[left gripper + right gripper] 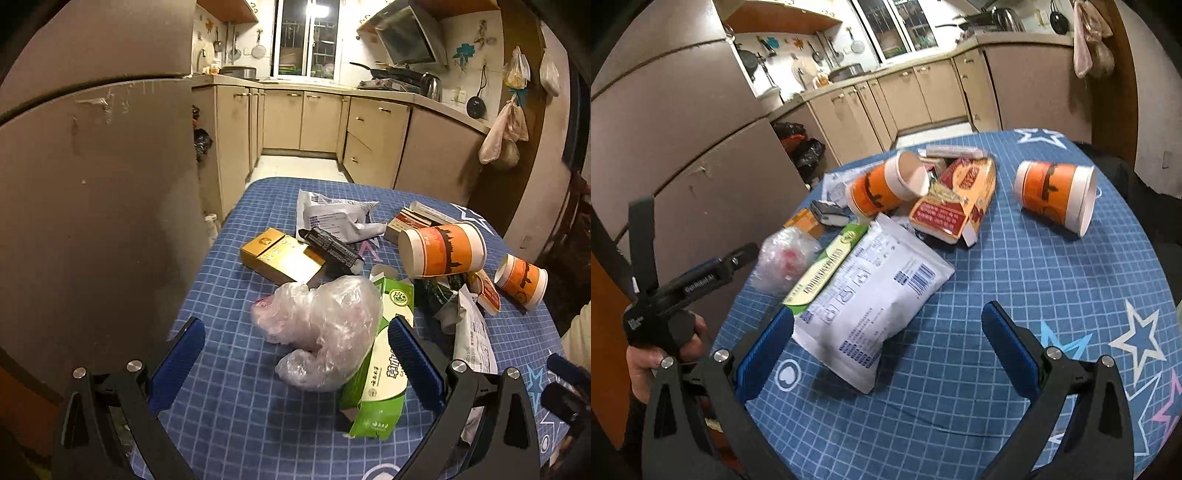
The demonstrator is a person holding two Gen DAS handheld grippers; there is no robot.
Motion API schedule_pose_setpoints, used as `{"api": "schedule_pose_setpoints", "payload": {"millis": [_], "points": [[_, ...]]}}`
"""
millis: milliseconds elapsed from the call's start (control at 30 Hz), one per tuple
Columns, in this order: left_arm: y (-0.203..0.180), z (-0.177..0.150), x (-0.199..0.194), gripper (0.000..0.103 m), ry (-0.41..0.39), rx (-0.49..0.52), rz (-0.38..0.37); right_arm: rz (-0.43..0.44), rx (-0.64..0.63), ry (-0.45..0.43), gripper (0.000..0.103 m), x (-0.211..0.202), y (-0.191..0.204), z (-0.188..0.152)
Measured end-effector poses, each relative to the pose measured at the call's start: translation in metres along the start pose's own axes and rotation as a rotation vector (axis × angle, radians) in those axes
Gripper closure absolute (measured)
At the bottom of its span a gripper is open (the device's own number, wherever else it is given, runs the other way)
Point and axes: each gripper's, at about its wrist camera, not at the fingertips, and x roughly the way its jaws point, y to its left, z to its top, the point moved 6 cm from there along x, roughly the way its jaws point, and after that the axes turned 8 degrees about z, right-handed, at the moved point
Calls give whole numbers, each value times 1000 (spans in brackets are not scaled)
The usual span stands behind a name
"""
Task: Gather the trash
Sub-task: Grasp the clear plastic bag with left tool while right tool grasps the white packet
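Both grippers are released and hold nothing; the left gripper frames the crumpled plastic bag at lower centre on the tabletop, nearer than the right gripper, which faces the white pouch, its long axis running toward the upper left.

From my left gripper, jaws spread wide, the crumpled clear plastic bag fills the gap at twelve o'clock, touching the green-and-white carton at one o'clock. Bare blue checked tablecloth lies open at ten o'clock, hemmed by the grey-brown fridge wall. My right gripper, also spread, has the white printed pouch at eleven o'clock; open cloth runs at one o'clock toward the tipped orange paper cup.
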Motion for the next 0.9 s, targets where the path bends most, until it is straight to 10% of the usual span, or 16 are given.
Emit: {"api": "schedule_pose_setpoints", "payload": {"millis": [633, 900], "points": [[-8, -3, 41, 15, 36, 41, -96, 58, 398, 81, 5, 54, -5, 3], [-15, -13, 57, 20, 77, 55, -103, 2, 378, 92, 5, 68, -5, 2]]}}
